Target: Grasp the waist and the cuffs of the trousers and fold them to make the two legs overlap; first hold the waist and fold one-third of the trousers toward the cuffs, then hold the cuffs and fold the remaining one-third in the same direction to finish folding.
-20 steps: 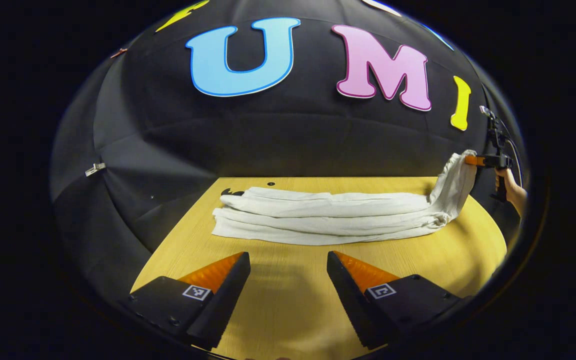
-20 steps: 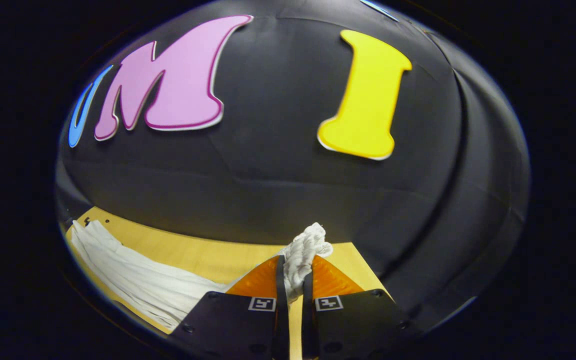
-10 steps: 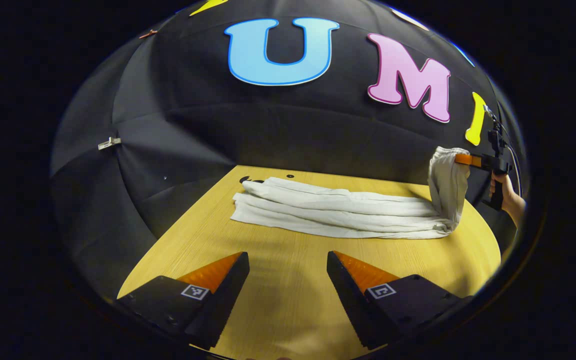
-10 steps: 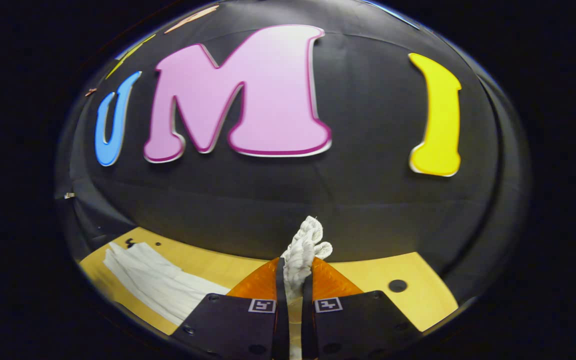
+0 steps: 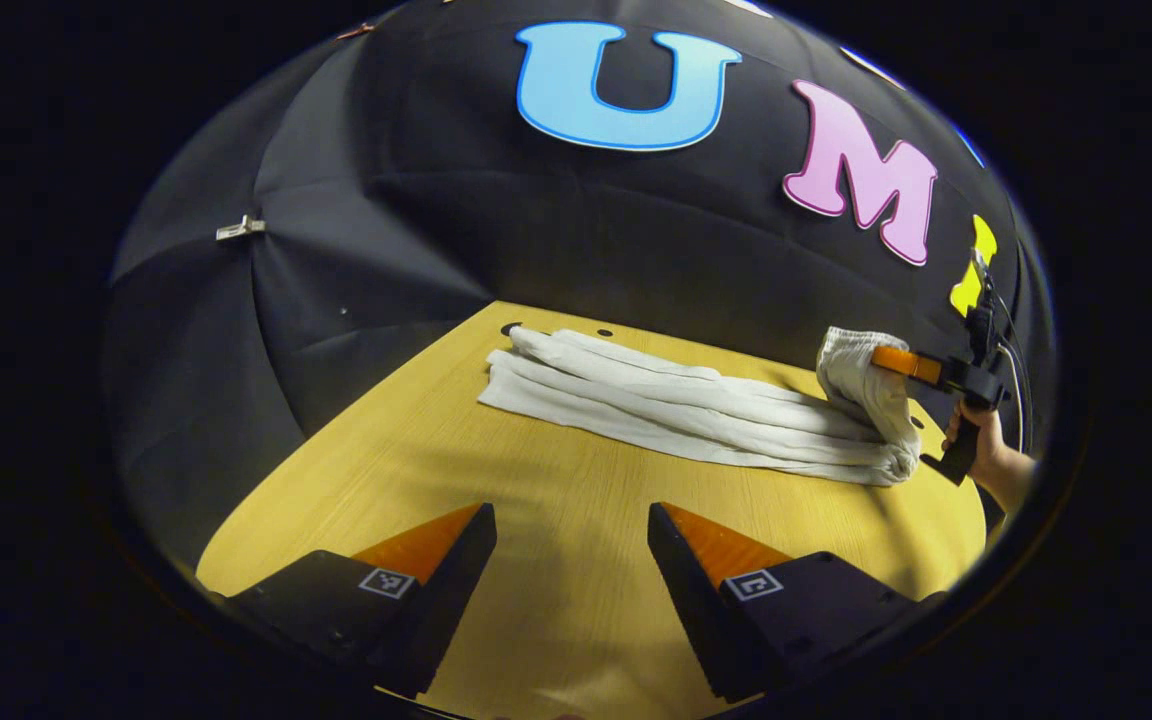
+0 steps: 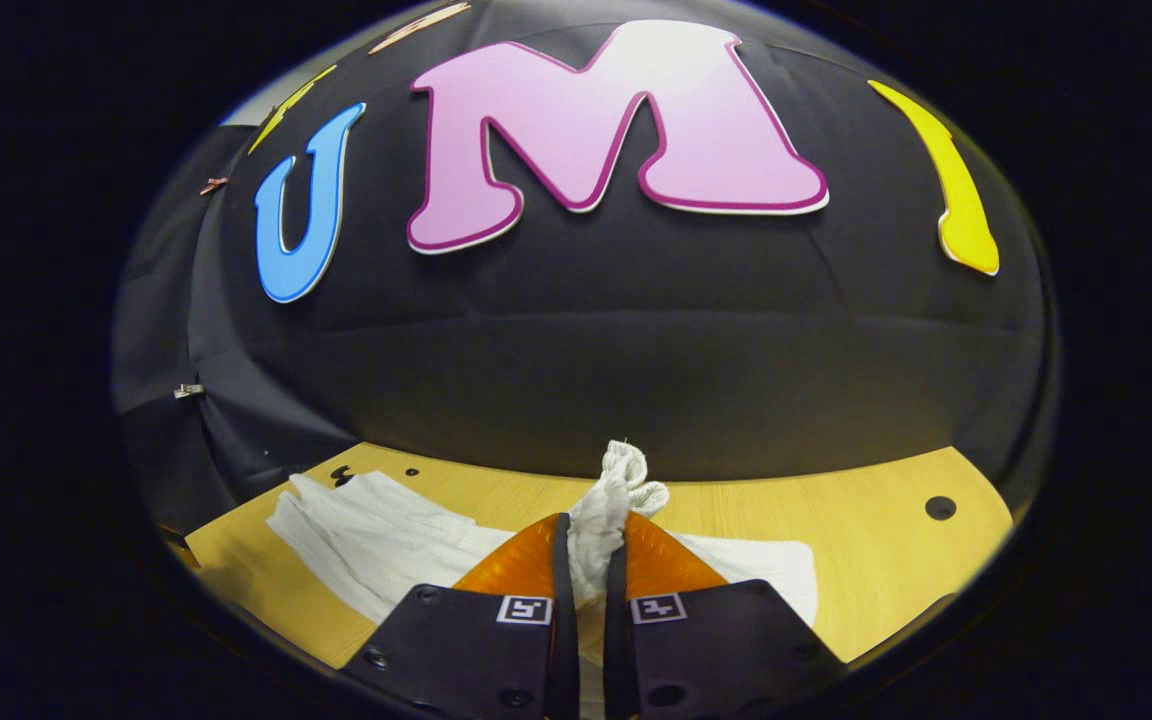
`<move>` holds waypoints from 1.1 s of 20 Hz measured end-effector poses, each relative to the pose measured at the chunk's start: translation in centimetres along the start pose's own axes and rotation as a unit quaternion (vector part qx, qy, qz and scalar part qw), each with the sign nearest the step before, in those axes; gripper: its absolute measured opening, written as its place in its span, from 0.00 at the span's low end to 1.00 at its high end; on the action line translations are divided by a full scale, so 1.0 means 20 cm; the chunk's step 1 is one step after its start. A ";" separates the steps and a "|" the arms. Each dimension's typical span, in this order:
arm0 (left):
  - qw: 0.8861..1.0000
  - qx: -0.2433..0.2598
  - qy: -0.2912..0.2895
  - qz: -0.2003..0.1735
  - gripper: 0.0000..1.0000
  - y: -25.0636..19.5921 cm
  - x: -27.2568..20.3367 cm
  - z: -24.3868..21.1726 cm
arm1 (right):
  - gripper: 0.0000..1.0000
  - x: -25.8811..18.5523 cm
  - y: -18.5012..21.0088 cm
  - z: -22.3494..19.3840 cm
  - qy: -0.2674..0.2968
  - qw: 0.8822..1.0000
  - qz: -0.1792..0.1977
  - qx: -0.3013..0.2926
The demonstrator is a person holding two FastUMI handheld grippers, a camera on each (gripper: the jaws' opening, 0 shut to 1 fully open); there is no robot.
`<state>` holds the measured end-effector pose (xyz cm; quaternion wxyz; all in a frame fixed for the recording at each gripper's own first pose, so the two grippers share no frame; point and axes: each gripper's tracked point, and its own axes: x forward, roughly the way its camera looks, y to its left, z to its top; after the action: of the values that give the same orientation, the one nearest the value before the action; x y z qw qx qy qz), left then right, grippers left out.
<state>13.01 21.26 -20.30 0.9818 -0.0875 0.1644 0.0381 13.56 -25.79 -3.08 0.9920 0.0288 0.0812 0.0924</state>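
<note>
The right claw (image 6: 586, 560) is clenching a bunched end of the white trousers (image 5: 696, 410), both fingers pressing on the cloth, which is poking up between the tips. Which end this is — waist or cuffs — I cannot tell. In the left gripper view that same claw (image 5: 898, 362), with the hand (image 5: 976, 450) holding it, is carrying the lifted end above the counter's right edge, the cloth curling back over itself there. The left claw (image 5: 566, 520) is hanging released and empty over the counter's (image 5: 456, 450) near edge, well apart from the garment. The rest of the trousers is lying along the counter's far side in long overlapped folds, reaching toward the far left corner.

Judging by this, the first one-third fold is under way. To do it well, the grip should be carrying the end low and straight along the garment's length, laying it flat and square — releasing only once the cloth is resting, so the stack is not dragged askew.
</note>
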 end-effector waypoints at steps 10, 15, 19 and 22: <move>1.000 -0.014 0.019 0.002 0.96 0.00 0.19 -0.02 | 0.66 0.00 0.09 -0.19 0.049 0.998 0.042 0.003; 1.000 -0.013 -0.017 0.012 0.96 0.06 0.31 0.19 | 1.00 -0.15 -0.04 -0.14 0.047 0.998 0.011 -0.038; 0.998 0.000 -0.041 0.040 0.96 0.17 0.48 0.33 | 1.00 -0.29 -0.17 -0.07 0.049 0.997 -0.012 -0.064; 0.997 0.012 -0.052 0.055 0.96 0.25 0.64 0.41 | 1.00 -0.43 -0.26 -0.04 0.053 0.995 -0.027 -0.081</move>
<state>27.09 28.34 -17.68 0.9864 -0.0644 0.1183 0.0945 6.09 -32.38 -2.90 0.9874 -0.0592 0.1270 0.0735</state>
